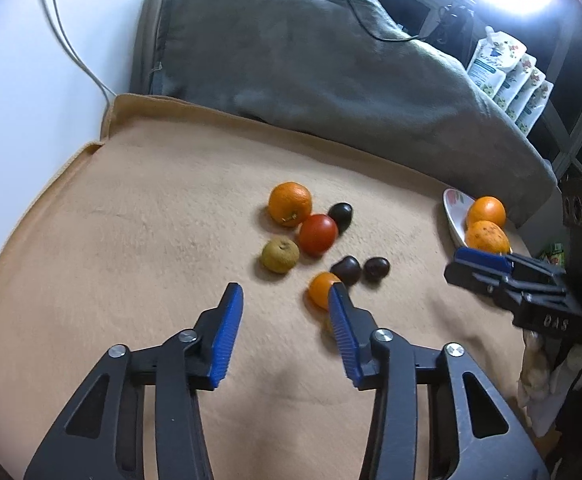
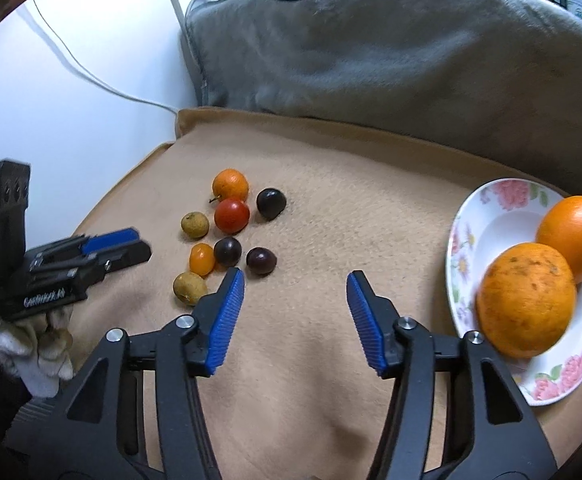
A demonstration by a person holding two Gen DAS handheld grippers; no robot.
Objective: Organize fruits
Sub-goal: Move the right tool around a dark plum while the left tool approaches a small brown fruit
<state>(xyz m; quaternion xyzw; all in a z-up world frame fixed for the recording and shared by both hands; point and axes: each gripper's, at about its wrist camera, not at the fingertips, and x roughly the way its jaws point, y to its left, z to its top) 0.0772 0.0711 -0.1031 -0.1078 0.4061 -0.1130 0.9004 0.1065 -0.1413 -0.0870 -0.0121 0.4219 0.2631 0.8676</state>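
Several small fruits lie clustered on the tan blanket: an orange, a red tomato, dark plums, a tan-green fruit and a small orange one. My left gripper is open just short of the cluster with nothing between its fingers; its right fingertip partly hides the small orange fruit. A flowered plate at the right holds two big oranges. My right gripper is open and empty between the cluster and the plate. The left gripper shows at the left.
A grey blanket is heaped behind the tan one, with a black cable across it. White cables run down the white wall at the left. Printed pouches stand at the far right. A gloved hand holds the left gripper.
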